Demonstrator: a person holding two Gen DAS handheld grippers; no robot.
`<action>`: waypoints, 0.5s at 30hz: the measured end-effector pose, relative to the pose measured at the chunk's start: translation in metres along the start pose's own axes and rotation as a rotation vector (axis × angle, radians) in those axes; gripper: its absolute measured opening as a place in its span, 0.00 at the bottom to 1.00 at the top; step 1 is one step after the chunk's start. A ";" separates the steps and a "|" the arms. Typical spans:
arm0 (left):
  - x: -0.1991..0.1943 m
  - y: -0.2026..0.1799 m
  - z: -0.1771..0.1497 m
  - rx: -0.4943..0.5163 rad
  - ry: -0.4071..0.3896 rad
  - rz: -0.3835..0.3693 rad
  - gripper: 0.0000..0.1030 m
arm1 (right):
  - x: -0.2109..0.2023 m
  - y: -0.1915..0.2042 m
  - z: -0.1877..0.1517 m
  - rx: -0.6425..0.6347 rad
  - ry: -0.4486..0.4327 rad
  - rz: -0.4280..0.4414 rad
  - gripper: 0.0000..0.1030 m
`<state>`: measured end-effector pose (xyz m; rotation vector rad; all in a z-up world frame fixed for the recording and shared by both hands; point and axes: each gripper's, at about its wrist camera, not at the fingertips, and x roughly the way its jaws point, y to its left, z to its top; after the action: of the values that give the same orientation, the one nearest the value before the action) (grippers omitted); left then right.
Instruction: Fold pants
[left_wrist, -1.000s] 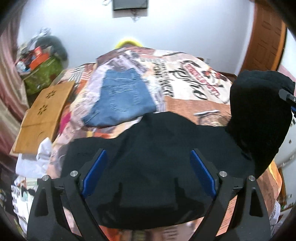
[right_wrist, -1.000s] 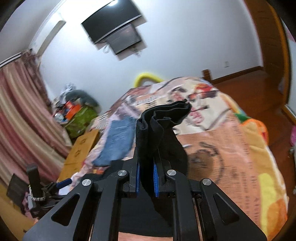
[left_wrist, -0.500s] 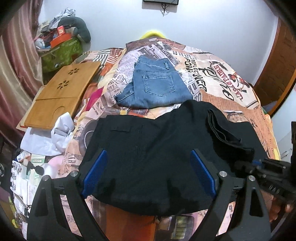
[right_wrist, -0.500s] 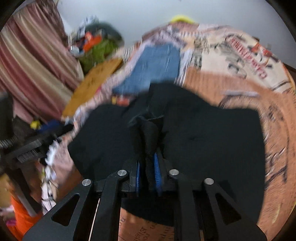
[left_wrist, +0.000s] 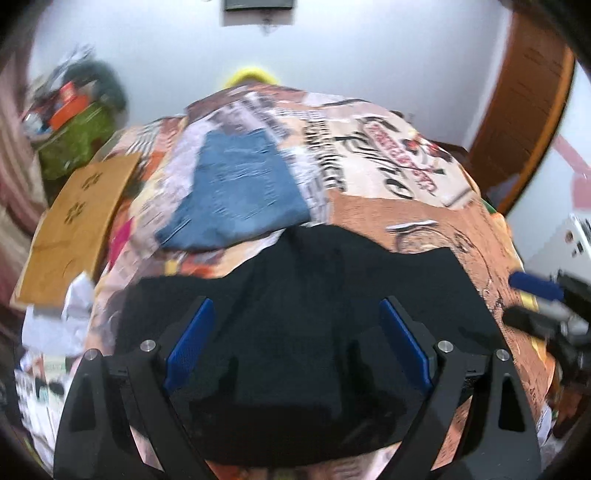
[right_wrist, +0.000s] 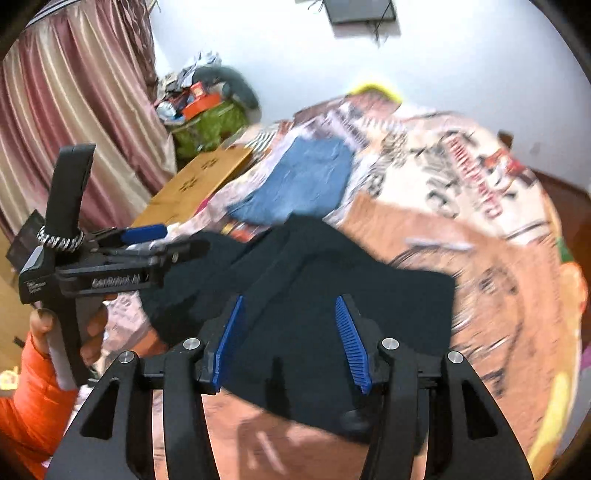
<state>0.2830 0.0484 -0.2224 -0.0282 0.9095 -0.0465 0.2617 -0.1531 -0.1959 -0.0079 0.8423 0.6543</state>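
Note:
The black pants (left_wrist: 303, 325) lie folded and flat on the patterned bedspread (left_wrist: 369, 155); they also show in the right wrist view (right_wrist: 332, 280). My left gripper (left_wrist: 295, 343) hovers over the pants, jaws wide open and empty. My right gripper (right_wrist: 291, 339) is open and empty above the near part of the pants. It shows at the right edge of the left wrist view (left_wrist: 543, 299). The left gripper shows at the left of the right wrist view (right_wrist: 147, 243), held by a hand in an orange sleeve.
Folded blue jeans (left_wrist: 240, 192) lie farther back on the bed. A wooden board (left_wrist: 81, 221) lies at the bed's left, with white cloth (left_wrist: 62, 314) below it. A green bag with clutter (right_wrist: 210, 122) and curtains (right_wrist: 74, 110) stand at left. A wooden door (left_wrist: 524, 110) is at right.
My right gripper laid the held part of the black pants down, then let go and opened. The pants now lie flat. Both grippers shifted back above the near edge.

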 end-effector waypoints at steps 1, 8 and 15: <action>0.003 -0.008 0.003 0.022 0.002 -0.008 0.88 | 0.000 -0.009 0.003 0.007 -0.006 -0.023 0.46; 0.043 -0.056 0.020 0.129 0.073 -0.085 0.67 | 0.024 -0.059 0.006 0.053 0.016 -0.096 0.46; 0.098 -0.072 0.008 0.174 0.202 -0.042 0.61 | 0.072 -0.084 -0.020 0.106 0.179 -0.046 0.46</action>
<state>0.3475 -0.0286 -0.2921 0.1209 1.1043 -0.1694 0.3281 -0.1875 -0.2805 0.0094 1.0458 0.5705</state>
